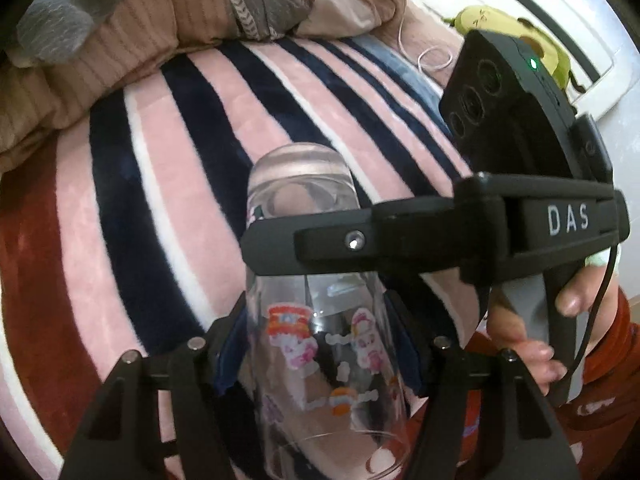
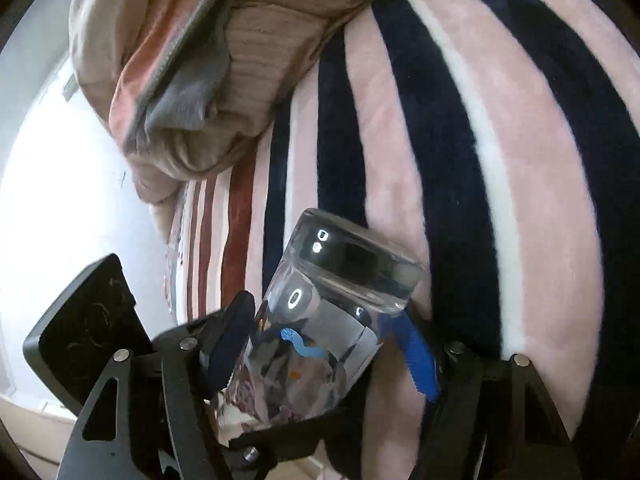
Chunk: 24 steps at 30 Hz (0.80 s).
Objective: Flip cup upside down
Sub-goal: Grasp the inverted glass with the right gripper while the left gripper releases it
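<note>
A clear glass cup (image 1: pixel 320 344) with cartoon prints is held in the air over a striped blanket (image 1: pixel 168 208). Its thick base points away from both cameras and its open rim faces back toward them. My left gripper (image 1: pixel 316 344) is shut on the cup's printed wall, blue pads on each side. My right gripper (image 1: pixel 280 248) reaches in from the right and crosses the cup near its base. In the right wrist view the right gripper (image 2: pixel 320 344) is shut on the cup (image 2: pixel 340 292), which tilts up to the right.
A heap of folded brown, grey and pink bedding (image 1: pixel 140 40) lies at the blanket's far end, also in the right wrist view (image 2: pixel 192 72). A yellow-green plush toy (image 1: pixel 516 36) and a white cable (image 1: pixel 424 56) lie at the far right. Bright floor (image 2: pixel 60 184) lies past the bed's left edge.
</note>
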### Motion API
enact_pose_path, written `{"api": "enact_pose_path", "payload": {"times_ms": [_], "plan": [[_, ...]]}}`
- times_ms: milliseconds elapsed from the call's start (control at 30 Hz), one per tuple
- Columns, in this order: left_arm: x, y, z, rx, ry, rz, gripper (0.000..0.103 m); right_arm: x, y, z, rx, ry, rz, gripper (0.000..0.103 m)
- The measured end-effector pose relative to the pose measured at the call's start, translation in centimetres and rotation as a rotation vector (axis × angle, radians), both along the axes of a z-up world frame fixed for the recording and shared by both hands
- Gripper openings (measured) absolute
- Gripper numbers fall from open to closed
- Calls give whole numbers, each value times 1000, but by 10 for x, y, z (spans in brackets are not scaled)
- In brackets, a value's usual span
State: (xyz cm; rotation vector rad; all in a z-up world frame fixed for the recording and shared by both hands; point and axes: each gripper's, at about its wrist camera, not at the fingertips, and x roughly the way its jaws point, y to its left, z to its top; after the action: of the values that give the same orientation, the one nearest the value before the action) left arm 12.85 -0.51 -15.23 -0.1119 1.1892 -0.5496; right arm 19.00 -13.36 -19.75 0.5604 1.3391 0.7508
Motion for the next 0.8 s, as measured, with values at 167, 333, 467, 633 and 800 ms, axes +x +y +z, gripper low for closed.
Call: {"api": "enact_pose_path", "payload": {"times_ms": [167,333,467,633,800], "plan": [[-7,-3,14,-36,-79,11,60,-8,-11,24,-46,-132,-2,65],[5,-11,45,-80,-213,49,60,-3,-19,72,-142,-379,-6,61],[12,-6,67,-126,-294,53,60,-6,-25,98,-215,-545,30,55],[8,-23,55,-70,-292,6,60,-25,-26,103,-218,-636,114,55],[-12,-28,47,-59,-321,-6,58,-54,-25,113,-257,-720,176,55]]}}
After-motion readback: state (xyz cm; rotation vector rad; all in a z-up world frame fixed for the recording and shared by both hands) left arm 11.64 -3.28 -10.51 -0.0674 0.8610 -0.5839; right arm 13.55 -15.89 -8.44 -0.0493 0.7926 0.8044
